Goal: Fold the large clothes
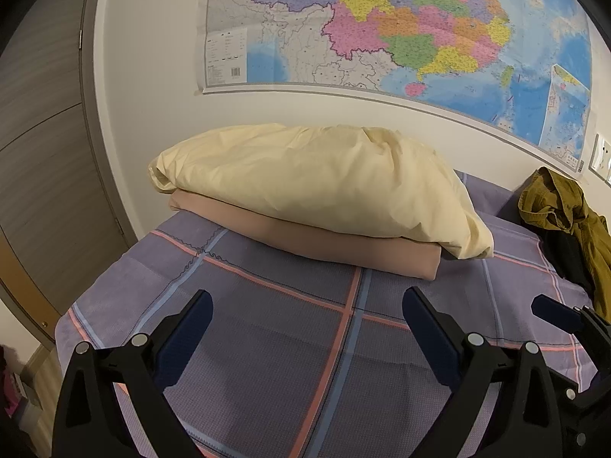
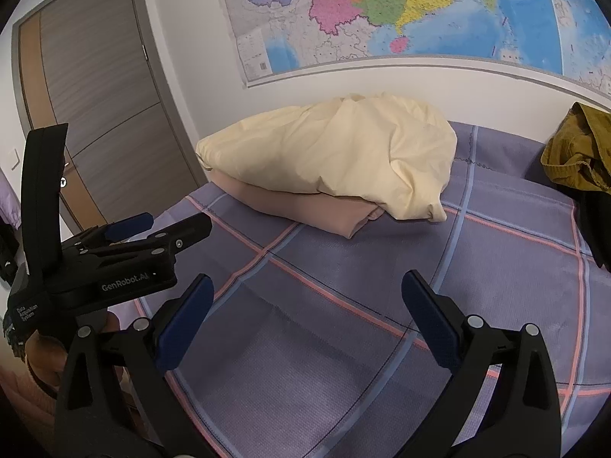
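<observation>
An olive-yellow garment lies crumpled at the far right of the bed, on top of a black garment. My left gripper is open and holds nothing, hovering over the purple plaid bed sheet. In the right wrist view the left gripper shows at the left, gripped by a hand. My right gripper is open too, empty above the bed sheet. Both grippers are well short of the garments. One of its blue fingers shows at the left wrist view's right edge.
A cream pillow rests on a folded pink blanket at the back of the bed. A map hangs on the wall behind. A grey door stands left of the bed.
</observation>
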Demonstrator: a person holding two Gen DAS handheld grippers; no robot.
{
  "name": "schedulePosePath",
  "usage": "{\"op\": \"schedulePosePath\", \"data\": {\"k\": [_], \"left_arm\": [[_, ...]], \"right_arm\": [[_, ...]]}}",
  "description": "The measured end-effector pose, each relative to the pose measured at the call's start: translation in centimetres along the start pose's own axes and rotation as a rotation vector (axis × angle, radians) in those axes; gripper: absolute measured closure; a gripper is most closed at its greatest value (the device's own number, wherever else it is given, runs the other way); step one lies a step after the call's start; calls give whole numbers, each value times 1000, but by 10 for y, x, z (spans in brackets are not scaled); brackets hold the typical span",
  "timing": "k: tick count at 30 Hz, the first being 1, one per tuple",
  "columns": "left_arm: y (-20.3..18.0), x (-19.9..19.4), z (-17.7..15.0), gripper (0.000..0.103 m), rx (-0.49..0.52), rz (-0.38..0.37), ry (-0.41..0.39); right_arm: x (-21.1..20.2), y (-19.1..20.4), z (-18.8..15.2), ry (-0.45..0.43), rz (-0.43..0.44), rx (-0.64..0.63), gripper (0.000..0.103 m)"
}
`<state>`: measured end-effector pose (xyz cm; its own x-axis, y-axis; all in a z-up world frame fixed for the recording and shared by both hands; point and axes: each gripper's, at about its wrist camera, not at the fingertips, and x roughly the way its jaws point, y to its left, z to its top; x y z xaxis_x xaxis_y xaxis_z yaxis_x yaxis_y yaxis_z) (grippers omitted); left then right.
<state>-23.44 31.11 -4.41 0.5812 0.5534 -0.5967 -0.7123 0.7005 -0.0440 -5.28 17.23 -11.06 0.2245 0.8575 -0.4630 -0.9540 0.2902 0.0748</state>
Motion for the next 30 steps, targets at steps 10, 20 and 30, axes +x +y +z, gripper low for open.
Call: {"op": "schedulePosePath", "data": {"k": [10, 20, 30], "left_arm": [[1, 2, -1, 7, -1, 0, 10], [1, 4, -1, 7, -1, -1, 12], [0, 4, -1, 7, 0, -1, 15]], "right_arm": [[0, -3, 0, -1, 3, 5, 6], [0, -2, 1, -2, 1, 3, 6], [0, 0, 1, -4, 0, 2, 6]]}}
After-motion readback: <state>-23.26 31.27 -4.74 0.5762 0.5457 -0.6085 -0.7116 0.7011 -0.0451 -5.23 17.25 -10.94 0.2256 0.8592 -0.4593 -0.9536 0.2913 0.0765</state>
